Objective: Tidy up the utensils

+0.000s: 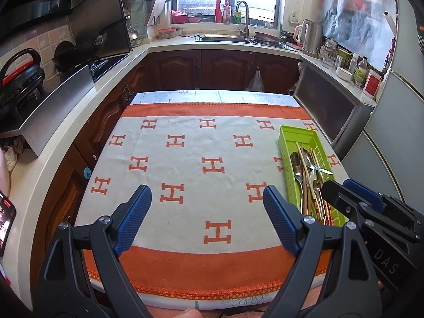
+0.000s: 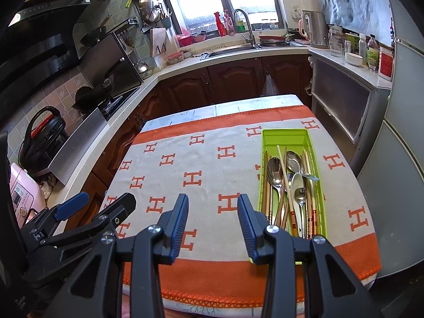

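A green utensil tray [image 1: 292, 135] [image 2: 285, 139] lies on the right side of the table. Several metal spoons [image 2: 275, 171] [image 1: 296, 163], a white spoon [image 2: 296, 185] and chopsticks [image 2: 285, 175] [image 1: 304, 169] lie mixed together in it. My left gripper [image 1: 206, 193] hovers open over the near middle of the cloth, nothing between its blue pads. My right gripper [image 2: 213, 201] stands open and empty just left of the tray's near end. In the left wrist view the right gripper [image 1: 341, 185] sits over the tray's near end; the right wrist view has the left gripper [image 2: 106, 198] at lower left.
The table carries an orange and cream cloth [image 1: 190, 164] [image 2: 201, 169] with H marks. Dark cabinets and a counter with a stove [image 1: 106, 63] run along the left. A sink [image 1: 225, 38] is at the back, a grey cabinet [image 1: 331, 111] and fridge on the right.
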{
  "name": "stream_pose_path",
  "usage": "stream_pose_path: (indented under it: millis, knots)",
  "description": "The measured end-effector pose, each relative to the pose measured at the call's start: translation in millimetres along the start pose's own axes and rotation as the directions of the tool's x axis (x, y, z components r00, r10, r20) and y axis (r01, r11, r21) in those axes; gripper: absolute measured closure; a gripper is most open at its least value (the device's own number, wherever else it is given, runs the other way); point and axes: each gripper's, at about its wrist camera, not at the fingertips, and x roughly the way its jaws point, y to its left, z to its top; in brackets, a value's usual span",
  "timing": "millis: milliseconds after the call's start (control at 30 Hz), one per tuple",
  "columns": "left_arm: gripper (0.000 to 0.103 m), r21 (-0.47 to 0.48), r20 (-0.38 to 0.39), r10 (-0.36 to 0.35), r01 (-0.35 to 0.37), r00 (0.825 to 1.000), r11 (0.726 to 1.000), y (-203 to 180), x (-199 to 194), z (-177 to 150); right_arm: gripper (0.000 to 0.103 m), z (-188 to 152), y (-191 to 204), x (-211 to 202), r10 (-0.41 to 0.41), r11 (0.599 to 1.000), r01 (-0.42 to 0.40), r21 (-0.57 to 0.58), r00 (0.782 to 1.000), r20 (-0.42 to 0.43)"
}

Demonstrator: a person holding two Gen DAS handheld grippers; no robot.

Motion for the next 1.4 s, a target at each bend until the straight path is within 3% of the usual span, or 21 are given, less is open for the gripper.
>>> stream_pose_path:
  millis: [1400]
  knots:
    - [0.018, -0.025, -0.023, -0.007, 0.007, 1.0, 1.0, 5.6, 5.1, -13.0, 0.065, -2.1, 2.0, 0.0, -0.009, 1.0, 0.009, -0.006, 1.0, -0.007]
